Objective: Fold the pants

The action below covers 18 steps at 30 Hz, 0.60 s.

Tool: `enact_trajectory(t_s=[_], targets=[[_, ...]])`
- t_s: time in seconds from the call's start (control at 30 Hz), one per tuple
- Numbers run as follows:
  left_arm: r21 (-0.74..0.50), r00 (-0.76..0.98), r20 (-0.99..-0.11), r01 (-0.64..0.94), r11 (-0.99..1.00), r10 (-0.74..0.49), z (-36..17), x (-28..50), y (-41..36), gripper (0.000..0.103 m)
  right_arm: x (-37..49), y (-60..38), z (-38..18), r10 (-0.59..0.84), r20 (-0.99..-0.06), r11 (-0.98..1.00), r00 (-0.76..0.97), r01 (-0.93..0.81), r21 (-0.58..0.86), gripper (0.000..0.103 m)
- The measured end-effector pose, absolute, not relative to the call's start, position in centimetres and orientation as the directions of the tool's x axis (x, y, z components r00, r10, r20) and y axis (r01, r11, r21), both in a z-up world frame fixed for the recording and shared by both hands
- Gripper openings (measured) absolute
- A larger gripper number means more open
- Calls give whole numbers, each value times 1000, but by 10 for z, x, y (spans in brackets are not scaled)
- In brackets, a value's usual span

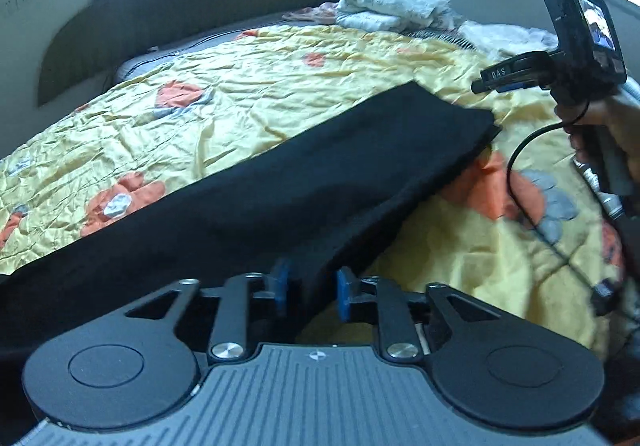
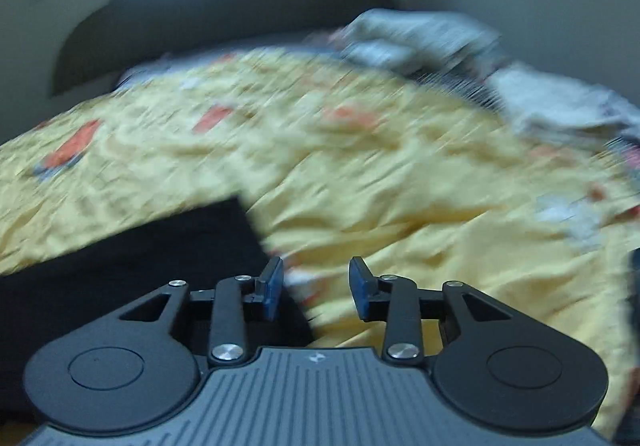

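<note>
Item: pants [image 1: 320, 174], black, lying as a long doubled band across the bed [image 1: 248, 86], running from the lower left of the left wrist frame to a squared end at centre right.
Surface: yellow floral quilt, creased; a heap of pale bedding [image 1: 392, 8] at upper centre.
Left gripper [image 1: 310, 292]: fingers parted, a narrow flap of the black cloth standing in the gap, blue pads [image 1: 282, 284] not seen pressing on it.
Right gripper [image 2: 316, 286]: fingers parted over bare quilt, nothing between them; a pants corner [image 2: 200, 238] sits at lower left of its blurred frame. In the left wrist frame it appears at far right, gripped by a hand [image 1: 604, 134], just beside the cloth's squared end.
Step in hand: judged a release after a lengthwise fold, both ends let go.
Next move: likely a fresh hold at one end of the band, carried over to the other to halve its length; edges need to match.
</note>
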State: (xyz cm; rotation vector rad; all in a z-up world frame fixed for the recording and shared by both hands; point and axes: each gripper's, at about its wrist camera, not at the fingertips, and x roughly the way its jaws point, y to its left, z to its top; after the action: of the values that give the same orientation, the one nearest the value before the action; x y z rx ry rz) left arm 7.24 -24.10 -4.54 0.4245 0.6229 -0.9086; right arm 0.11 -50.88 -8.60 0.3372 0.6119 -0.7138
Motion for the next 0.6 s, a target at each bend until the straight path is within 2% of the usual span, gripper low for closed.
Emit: enact_trajectory(t_s=[0.07,0.17,0.23,0.33,0.5,0.6], targets=[[32,431,-649,838,545,-626,-36,73,-236,42,1,-497,-72,-431,-595,787,678,606,120,38],[-29,429,-628,821,570,-650,-23,79,-232,48,21,-469,-66,-159,-627,906,763,365,215,38],[-80,429,-625,795,601,-652,-15,89,-226,48,41,-446,-67,-14,-645,942,764,227,248,38],[-172,410,-628,756,631,-662,-7,109,-210,52,71,-407,-67,97,-652,968,752,81,237,38],[-59,542,-694,613,788,-473,-12,150,-190,52,124,-339,-69,264,-668,963,696,-152,223,38],[-47,519,-753,570,820,-404,-28,184,-185,52,160,-310,-81,276,-714,960,643,-212,180,37]])
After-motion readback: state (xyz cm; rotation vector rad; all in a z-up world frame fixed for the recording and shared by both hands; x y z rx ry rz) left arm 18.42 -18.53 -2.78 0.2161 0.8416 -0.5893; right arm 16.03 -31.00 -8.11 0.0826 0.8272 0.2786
